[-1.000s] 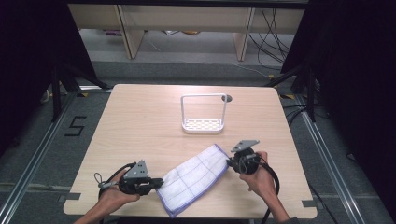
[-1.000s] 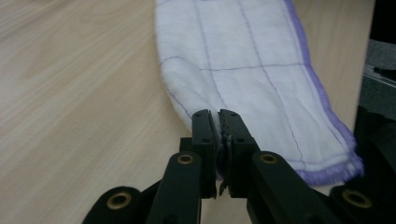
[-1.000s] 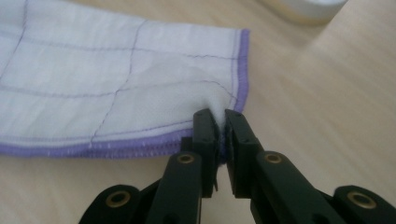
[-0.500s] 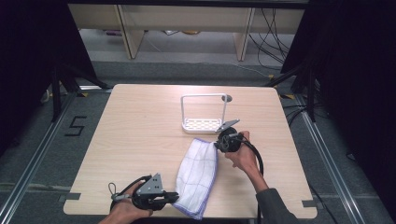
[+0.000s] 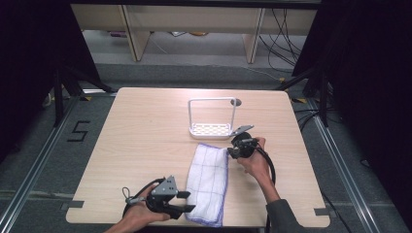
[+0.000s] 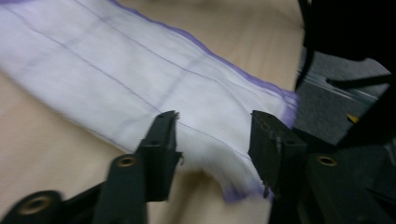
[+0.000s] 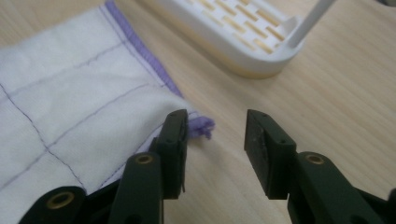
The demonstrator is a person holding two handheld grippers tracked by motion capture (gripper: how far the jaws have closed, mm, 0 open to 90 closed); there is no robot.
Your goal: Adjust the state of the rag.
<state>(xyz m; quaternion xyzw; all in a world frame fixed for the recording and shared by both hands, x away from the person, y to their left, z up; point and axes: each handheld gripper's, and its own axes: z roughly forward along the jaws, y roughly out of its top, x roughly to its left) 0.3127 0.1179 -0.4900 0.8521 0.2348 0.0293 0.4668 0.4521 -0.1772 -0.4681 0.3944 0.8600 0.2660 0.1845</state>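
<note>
Left gripper (image 5: pixel 187 201) sits at the near edge of the table, jaws parted and just opened; in its own view (image 6: pixel 212 140) the near end of the cloth (image 6: pixel 154 88) lies between the jaws, but neither pad presses on it. Cloth released. Right gripper (image 5: pixel 229 151) is at the far right corner of the cloth, jaws likewise just opened and standing apart; in its own view (image 7: pixel 215 135) the purple-hemmed corner of the cloth (image 7: pixel 70 116) lies beside the left jaw, bare wood in the gap, nothing gripped. The cloth (image 5: pixel 209 182), white with thin grid lines and a purple hem, lies folded flat as a long strip running from just short of the rack down to the near table edge, right of centre. White slotted rack (image 5: pixel 211 128) with an upright wire frame stands just beyond the right gripper; its corner shows in the right gripper view (image 7: pixel 243 32), close to the cloth but apart from it. Surface: light wooden table (image 5: pixel 141 126). Around it a grey floor (image 5: pixel 39 160), dark curtains at both sides, shelf legs and loose cables at the back.
</note>
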